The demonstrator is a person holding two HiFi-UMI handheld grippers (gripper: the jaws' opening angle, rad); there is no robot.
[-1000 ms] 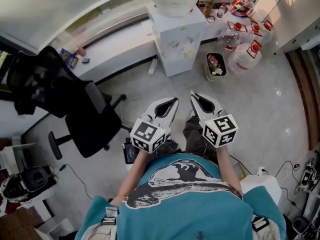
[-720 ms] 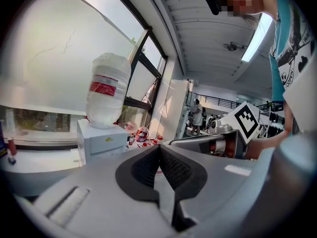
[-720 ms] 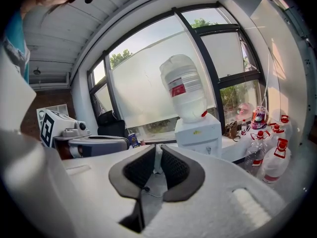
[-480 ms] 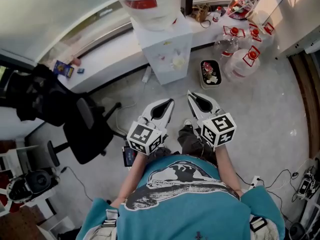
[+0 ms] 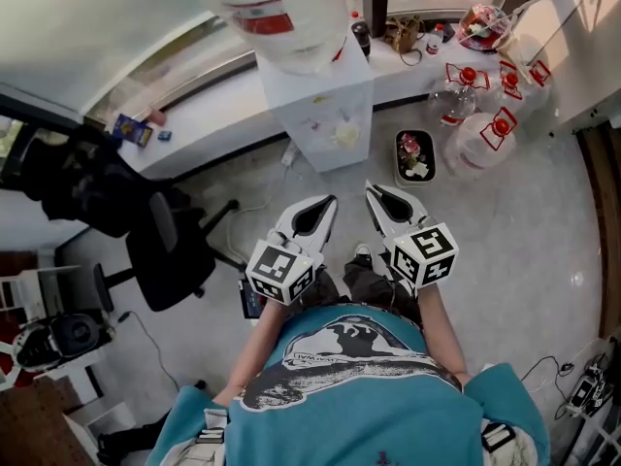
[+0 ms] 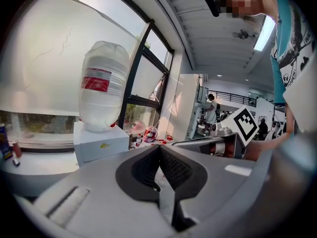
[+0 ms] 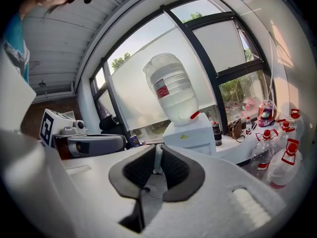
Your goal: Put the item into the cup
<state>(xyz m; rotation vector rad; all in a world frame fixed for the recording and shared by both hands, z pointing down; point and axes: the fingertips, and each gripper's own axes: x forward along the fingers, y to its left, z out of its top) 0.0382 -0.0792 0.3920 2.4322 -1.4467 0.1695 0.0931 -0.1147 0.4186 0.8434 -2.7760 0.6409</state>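
Observation:
No cup and no item for it shows in any view. I hold both grippers side by side in front of my chest, above the floor. The left gripper (image 5: 333, 200) (image 6: 159, 150) has its jaws together with nothing between them. The right gripper (image 5: 370, 189) (image 7: 157, 151) also has its jaw tips nearly touching, only a thin sliver between the pads, and it holds nothing. Both point toward a white water dispenser (image 5: 318, 105) (image 7: 190, 133) with a large upturned bottle (image 5: 270, 13) (image 6: 103, 90) on top.
A black office chair (image 5: 165, 250) stands at the left, beside a white curved counter (image 5: 209, 95). A small bin (image 5: 414, 156) and several water jugs (image 5: 490, 129) sit on the floor right of the dispenser. A dark flat device (image 5: 249, 299) lies by my left foot.
The head view has shifted, so the dispenser and chair sit further left in frame. Both grippers keep the same pose and the same jaw setting.

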